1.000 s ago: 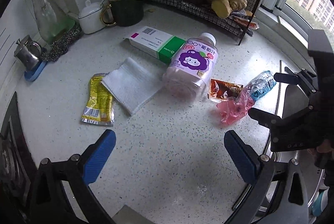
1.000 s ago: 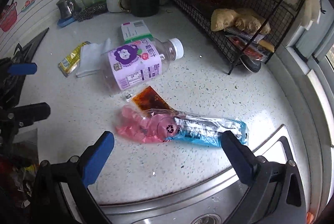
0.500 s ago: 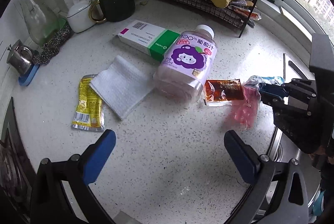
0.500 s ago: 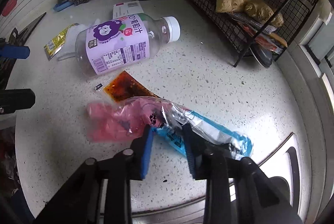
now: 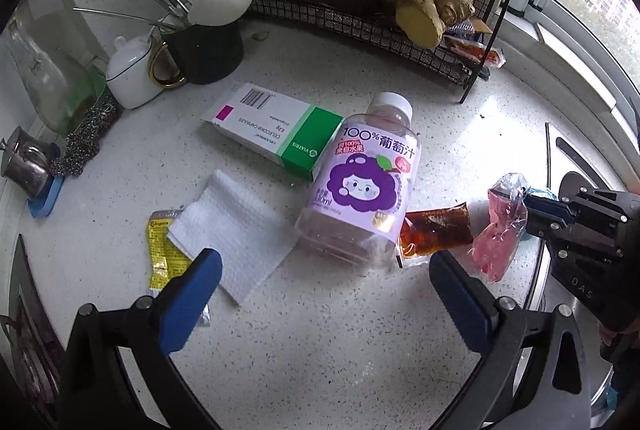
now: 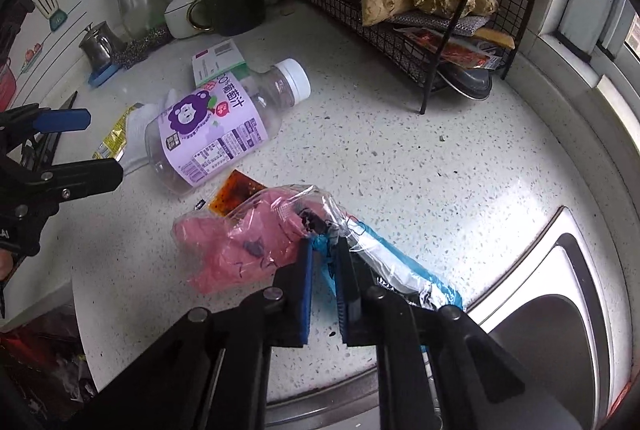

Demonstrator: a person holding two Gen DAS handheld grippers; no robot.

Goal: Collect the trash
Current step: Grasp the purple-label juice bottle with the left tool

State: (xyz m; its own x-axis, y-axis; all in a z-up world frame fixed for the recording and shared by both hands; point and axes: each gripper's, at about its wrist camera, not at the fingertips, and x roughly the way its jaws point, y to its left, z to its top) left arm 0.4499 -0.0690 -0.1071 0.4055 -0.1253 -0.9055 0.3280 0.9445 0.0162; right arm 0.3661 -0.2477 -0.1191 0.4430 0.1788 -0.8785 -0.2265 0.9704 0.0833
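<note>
While the right claw (image 6: 323, 250) closes on the plastic wrapper (image 6: 256, 234), the left claw (image 5: 324, 290) gapes empty.

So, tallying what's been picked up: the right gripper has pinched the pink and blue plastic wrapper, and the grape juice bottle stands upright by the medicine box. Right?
Not quite. The grape juice bottle lies on its side beside the medicine box, as the left wrist view shows. The right gripper is indeed closing on the pink and blue plastic wrapper.
</note>
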